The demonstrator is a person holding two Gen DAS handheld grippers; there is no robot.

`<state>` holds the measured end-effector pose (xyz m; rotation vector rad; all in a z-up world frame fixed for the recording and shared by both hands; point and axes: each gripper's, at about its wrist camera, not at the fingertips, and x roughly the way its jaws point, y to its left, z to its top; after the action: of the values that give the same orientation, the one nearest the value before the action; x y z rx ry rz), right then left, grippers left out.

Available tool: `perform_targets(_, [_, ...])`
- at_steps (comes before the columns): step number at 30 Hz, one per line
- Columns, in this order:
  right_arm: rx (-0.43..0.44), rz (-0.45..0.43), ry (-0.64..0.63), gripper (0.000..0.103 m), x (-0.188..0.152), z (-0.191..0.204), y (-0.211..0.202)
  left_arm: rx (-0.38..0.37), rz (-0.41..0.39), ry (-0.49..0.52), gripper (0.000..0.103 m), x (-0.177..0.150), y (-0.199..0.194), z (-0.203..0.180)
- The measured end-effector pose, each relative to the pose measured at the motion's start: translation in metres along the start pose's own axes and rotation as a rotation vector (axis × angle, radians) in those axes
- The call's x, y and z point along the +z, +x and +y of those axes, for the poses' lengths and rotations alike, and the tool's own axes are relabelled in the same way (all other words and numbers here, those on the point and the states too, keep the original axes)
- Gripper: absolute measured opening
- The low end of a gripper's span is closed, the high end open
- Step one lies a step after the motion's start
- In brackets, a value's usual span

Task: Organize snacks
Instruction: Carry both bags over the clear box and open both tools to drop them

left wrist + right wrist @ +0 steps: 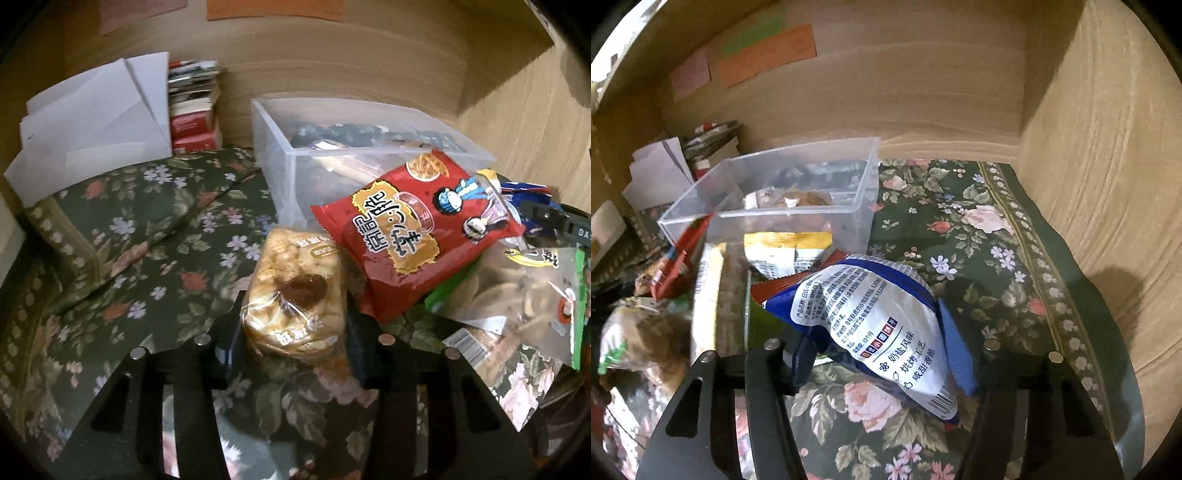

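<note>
In the left wrist view my left gripper (293, 341) is shut on a clear pack of beige crackers (295, 295) and holds it over the floral cloth (147, 240). A red snack bag (417, 236) and a clear-and-green snack bag (524, 295) lie to its right, in front of a clear plastic bin (369, 147). In the right wrist view my right gripper (886, 365) is open around a blue-and-white snack bag (886, 325); the jaws stand wide on either side of it. The bin (798, 210) with a snack inside stands behind.
Wooden walls close in the back and right. White folded paper (99, 122) and a stack of red booklets (194, 107) stand at the back left. Several more snack packs (783, 251) pile between the bin and my right gripper. Floral cloth (979, 229) lies right of the bin.
</note>
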<state>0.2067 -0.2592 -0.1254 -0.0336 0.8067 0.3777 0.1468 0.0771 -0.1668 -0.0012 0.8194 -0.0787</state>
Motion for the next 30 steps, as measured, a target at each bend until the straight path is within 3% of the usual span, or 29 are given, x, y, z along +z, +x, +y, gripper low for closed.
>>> perform_targets(6, [-0.009, -0.066, -0.01, 0.056, 0.005, 0.004, -0.022, 0.05, -0.045, -0.031, 0.045, 0.003, -0.022, 0.005])
perform_targets(13, [0.01, -0.152, -0.033, 0.056, 0.019, 0.015, -0.042, 0.049, -0.149, -0.042, 0.045, 0.026, -0.053, 0.004])
perform_targets(19, [0.04, -0.21, -0.045, 0.056, 0.032, 0.026, -0.048, 0.03, -0.219, -0.033, 0.045, 0.053, -0.063, -0.006])
perform_targets(30, [0.092, -0.283, -0.073, 0.056, 0.067, 0.044, -0.044, 0.01, -0.26, -0.011, 0.045, 0.098, -0.056, -0.036])
